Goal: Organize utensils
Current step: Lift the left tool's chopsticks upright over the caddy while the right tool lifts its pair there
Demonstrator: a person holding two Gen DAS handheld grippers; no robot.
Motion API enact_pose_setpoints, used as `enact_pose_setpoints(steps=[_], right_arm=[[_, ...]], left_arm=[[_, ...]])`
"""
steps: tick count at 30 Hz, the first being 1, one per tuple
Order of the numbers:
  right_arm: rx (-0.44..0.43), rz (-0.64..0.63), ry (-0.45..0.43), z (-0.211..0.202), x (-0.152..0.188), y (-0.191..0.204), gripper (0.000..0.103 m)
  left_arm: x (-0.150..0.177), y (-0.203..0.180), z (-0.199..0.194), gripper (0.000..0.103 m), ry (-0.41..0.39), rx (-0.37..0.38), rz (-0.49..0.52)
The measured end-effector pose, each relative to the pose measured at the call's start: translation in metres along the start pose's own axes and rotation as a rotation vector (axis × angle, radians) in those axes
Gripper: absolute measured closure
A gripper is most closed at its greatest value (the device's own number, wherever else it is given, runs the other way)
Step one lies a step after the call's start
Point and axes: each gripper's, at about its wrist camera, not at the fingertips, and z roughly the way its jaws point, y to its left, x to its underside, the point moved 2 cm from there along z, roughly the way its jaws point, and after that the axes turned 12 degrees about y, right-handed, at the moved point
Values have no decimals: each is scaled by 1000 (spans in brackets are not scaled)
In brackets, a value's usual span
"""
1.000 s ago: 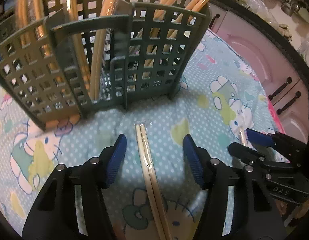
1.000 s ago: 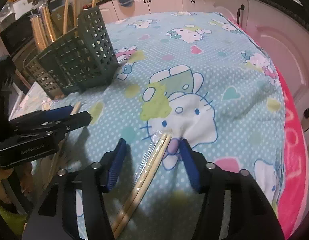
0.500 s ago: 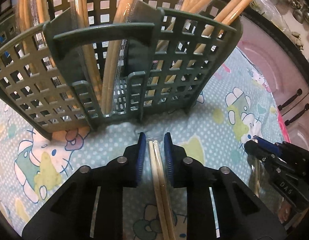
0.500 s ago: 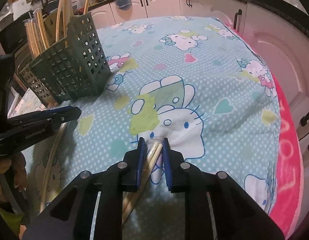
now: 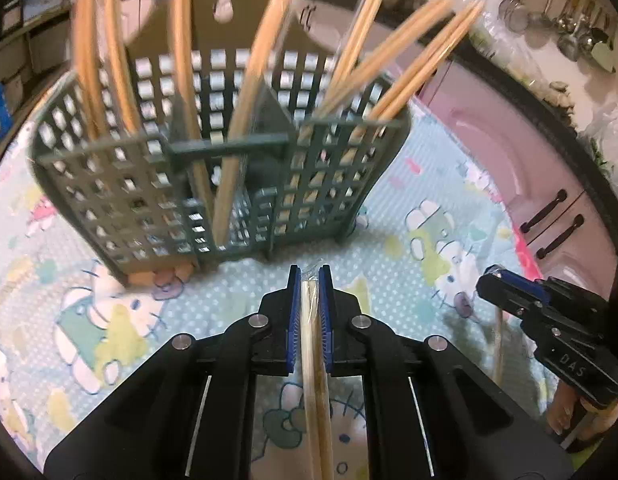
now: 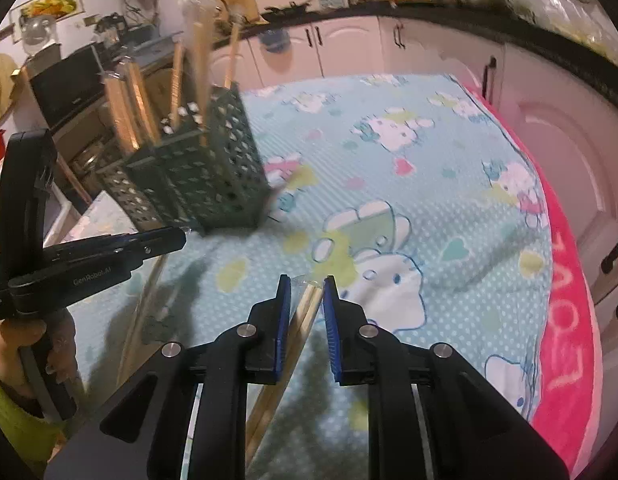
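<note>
A dark green slotted utensil caddy (image 5: 121, 184) stands on the cloth, with several wrapped wooden chopstick pairs (image 5: 245, 100) upright in its compartments. My left gripper (image 5: 309, 276) is shut on a wrapped pair of chopsticks (image 5: 313, 340), just in front of the caddy and lifted off the cloth. To the right of the caddy (image 6: 213, 184), my right gripper (image 6: 307, 284) is shut on another wrapped pair (image 6: 305, 312), which runs slantwise between its blue pads. Each gripper shows in the other's view: the right gripper (image 5: 491, 274) at the right, the left gripper (image 6: 181, 240) at the left.
A light blue cloth with cartoon cats (image 6: 389, 184) covers the table, with a pink border (image 6: 565, 320) along its right edge. Pale cabinet doors with dark handles (image 5: 549, 216) stand close beyond that edge. A person's hand (image 6: 25, 340) holds the left gripper. Kitchen clutter lines the far counter.
Both grippers went from open to shut on their chopstick pairs. Both have since risen, so the caddy's top and the kitchen behind it now show.
</note>
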Motion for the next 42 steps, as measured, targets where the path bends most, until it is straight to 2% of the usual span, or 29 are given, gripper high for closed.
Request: enact_pose_setpoints(steps=[8, 14, 29, 42], right_arm=[[-34, -67, -63, -26, -7, 32, 90], [-66, -123, -110, -43, -15, 62, 92], [-97, -233, -202, -73, -35, 120, 93], [-96, -277, -278, -93, -59, 143, 93]], left_arm=[[3, 5, -58, 100, -129, -1, 18], [5, 13, -91, 101, -191, 0, 16], [5, 25, -130, 102, -283, -4, 9], [-7, 37, -156, 102, -341, -21, 4]])
